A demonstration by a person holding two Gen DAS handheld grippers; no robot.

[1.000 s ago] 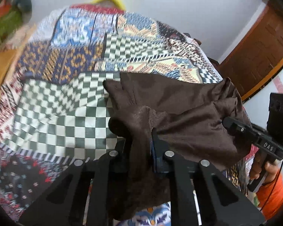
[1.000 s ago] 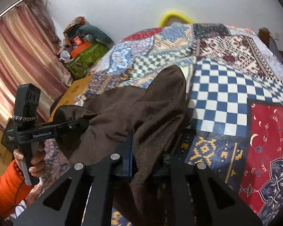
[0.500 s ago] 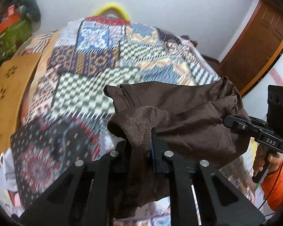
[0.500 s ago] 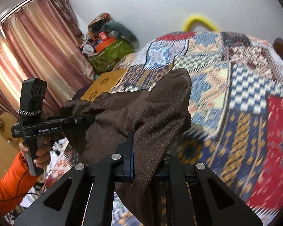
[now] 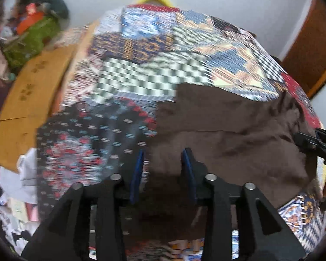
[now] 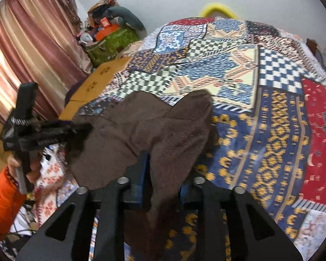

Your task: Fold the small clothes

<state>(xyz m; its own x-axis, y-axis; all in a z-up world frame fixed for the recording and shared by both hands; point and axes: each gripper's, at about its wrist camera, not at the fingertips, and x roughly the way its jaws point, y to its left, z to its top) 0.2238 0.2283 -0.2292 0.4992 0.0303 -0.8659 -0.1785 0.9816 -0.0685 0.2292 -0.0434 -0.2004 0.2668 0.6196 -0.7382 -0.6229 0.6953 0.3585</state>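
Observation:
A small dark brown garment [image 5: 223, 134] lies spread on the patchwork bedspread [image 5: 145, 69]. In the left wrist view my left gripper [image 5: 163, 165] has its jaws apart over the garment's near left edge, with cloth between the blue pads. My right gripper shows at the right edge [image 5: 315, 143], at the garment's right corner. In the right wrist view the garment [image 6: 141, 134] drapes over my right gripper [image 6: 163, 169], which looks shut on a fold of it. The left gripper [image 6: 60, 130] shows at the left, at the cloth's far corner.
The bedspread [image 6: 271, 108] covers the whole bed. A tan cardboard sheet [image 5: 30, 100] lies along the bed's left side. A green bag with clutter [image 6: 110, 41] and pink curtains [image 6: 32, 54] stand at the left. A brown door [image 5: 310, 50] is at the right.
The garment has come down from being held up in the air onto the bedspread. My left gripper's jaws have opened. Both views are blurred by motion.

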